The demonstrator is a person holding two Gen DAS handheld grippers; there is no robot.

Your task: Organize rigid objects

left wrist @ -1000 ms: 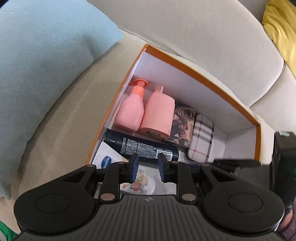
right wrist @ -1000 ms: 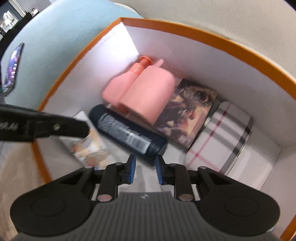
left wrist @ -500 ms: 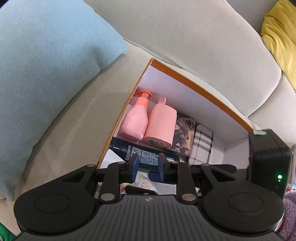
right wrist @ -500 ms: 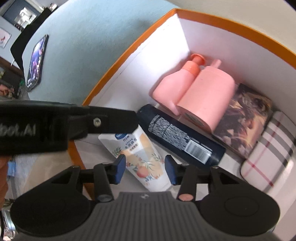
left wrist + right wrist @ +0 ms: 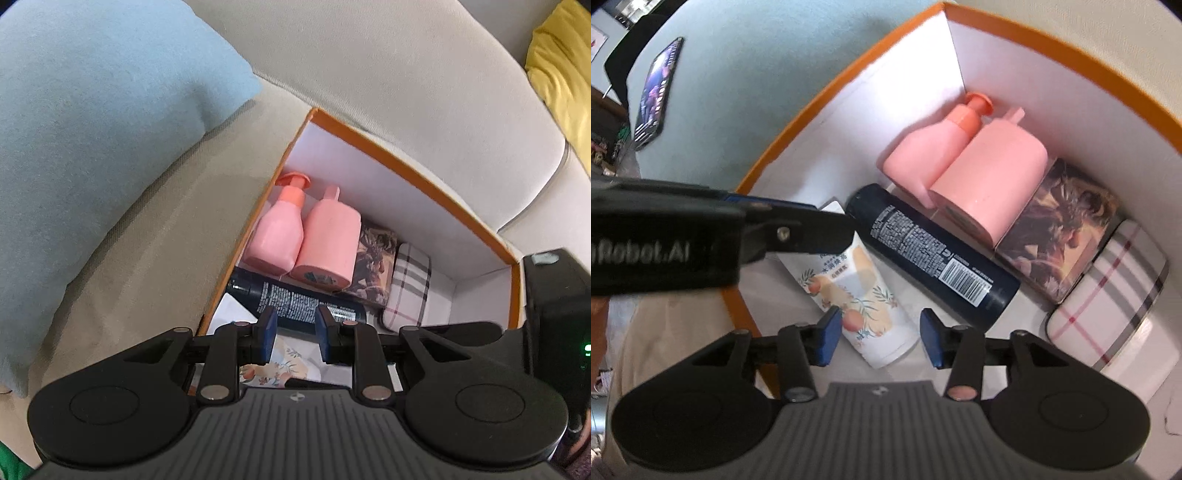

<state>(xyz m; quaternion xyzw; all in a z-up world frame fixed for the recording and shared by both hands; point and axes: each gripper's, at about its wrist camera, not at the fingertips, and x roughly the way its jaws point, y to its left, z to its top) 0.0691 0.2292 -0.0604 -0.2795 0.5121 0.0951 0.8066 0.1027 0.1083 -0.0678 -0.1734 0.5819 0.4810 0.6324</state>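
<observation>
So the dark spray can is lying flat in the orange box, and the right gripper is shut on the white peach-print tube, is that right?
Not quite. The dark spray can does lie flat in the orange box, but the right gripper is open: in the right wrist view its fingers stand apart on either side of the white peach-print tube, not clamped on it.

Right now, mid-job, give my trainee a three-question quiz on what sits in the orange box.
1. True or false: the right gripper is shut on the navy spray can.
2. What lies between the flat pink bottle and the plaid case? A) floral tube B) brown patterned box C) phone
3. Fill in: the floral tube lies nearest the ___ gripper's open fingers.

Key: 1 false; 2 B, the brown patterned box; 3 right.
</observation>
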